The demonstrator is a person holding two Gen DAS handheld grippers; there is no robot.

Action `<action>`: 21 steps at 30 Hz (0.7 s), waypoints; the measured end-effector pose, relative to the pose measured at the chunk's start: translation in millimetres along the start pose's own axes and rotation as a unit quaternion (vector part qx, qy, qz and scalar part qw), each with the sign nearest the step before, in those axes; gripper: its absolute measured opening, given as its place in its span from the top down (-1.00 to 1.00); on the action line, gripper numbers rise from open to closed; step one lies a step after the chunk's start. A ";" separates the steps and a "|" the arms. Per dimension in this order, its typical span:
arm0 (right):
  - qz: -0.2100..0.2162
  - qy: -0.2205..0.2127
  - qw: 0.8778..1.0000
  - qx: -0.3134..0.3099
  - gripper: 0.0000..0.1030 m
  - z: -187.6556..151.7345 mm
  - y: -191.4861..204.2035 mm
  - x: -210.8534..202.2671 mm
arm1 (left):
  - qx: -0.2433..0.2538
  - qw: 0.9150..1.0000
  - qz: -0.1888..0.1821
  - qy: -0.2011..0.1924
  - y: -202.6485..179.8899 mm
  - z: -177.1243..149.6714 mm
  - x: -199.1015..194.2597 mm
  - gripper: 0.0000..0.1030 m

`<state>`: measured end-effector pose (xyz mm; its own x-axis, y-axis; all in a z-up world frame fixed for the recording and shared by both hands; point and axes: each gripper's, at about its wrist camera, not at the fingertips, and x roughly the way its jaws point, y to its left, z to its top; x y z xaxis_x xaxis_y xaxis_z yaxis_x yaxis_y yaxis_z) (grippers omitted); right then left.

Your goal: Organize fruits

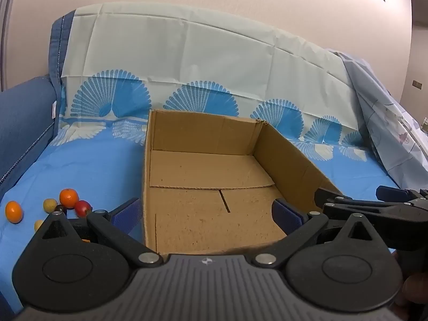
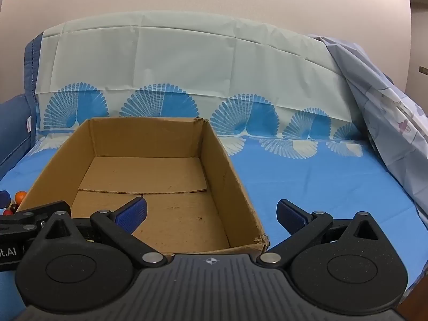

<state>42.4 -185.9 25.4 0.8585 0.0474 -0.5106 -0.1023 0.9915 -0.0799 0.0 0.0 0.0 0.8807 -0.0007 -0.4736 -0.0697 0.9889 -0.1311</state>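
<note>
An open, empty cardboard box (image 1: 283,155) stands on the blue sheet, also seen in the right wrist view (image 2: 224,176). Left of it lies a small cluster of fruit: two oranges (image 1: 69,198) (image 1: 13,211), a red apple (image 1: 83,208), a pale yellow fruit (image 1: 50,204) and a dark one (image 1: 60,208). My left gripper (image 1: 207,214) is open over the box's near left corner, holding nothing. My right gripper (image 2: 211,212) is open astride the box's near right corner, also holding nothing. In the right wrist view only an orange (image 2: 20,196) peeks out past the box.
The sheet (image 2: 321,182) covers a sofa seat and its backrest (image 1: 187,53). A blue armrest (image 1: 24,123) rises at the left. A crumpled pale cloth (image 2: 388,123) drapes down at the right. A plain wall stands behind.
</note>
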 end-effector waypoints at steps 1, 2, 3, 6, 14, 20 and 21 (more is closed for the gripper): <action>0.001 -0.001 1.000 -0.001 -0.98 -0.3 -0.4 -0.1 | 0.000 1.000 0.000 0.000 0.0 0.1 0.0 -0.99; 0.001 -0.001 1.000 -0.002 -0.98 -0.2 -0.3 -0.2 | 0.000 1.000 0.000 0.000 -0.1 0.1 -0.1 -0.99; 0.002 -0.001 1.000 -0.003 -0.98 -0.5 -0.1 0.0 | 0.000 1.000 0.000 0.000 -0.2 0.1 -0.2 -0.99; 0.001 -0.001 1.000 -0.003 -0.98 -1.1 0.1 0.0 | -0.001 1.000 0.000 0.002 0.1 -0.2 0.0 -0.99; 0.003 -0.002 1.000 -0.002 -0.98 -1.7 0.7 0.6 | -0.001 1.000 0.000 0.002 1.0 -0.5 1.6 -0.99; 0.000 -0.001 1.000 -0.002 -0.98 -2.2 0.6 1.1 | 0.001 1.000 0.000 0.001 1.4 -0.8 1.6 -0.99; 0.000 -0.001 1.000 -0.001 -0.98 -1.7 0.9 1.9 | 0.001 1.000 0.000 0.001 1.3 -0.7 1.7 -0.99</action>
<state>43.1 -185.2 22.9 0.8594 0.0474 -0.5090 -0.1034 0.9912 -0.0822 1.0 1.1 -1.5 0.8800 -0.0003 -0.4749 -0.0696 0.9891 -0.1296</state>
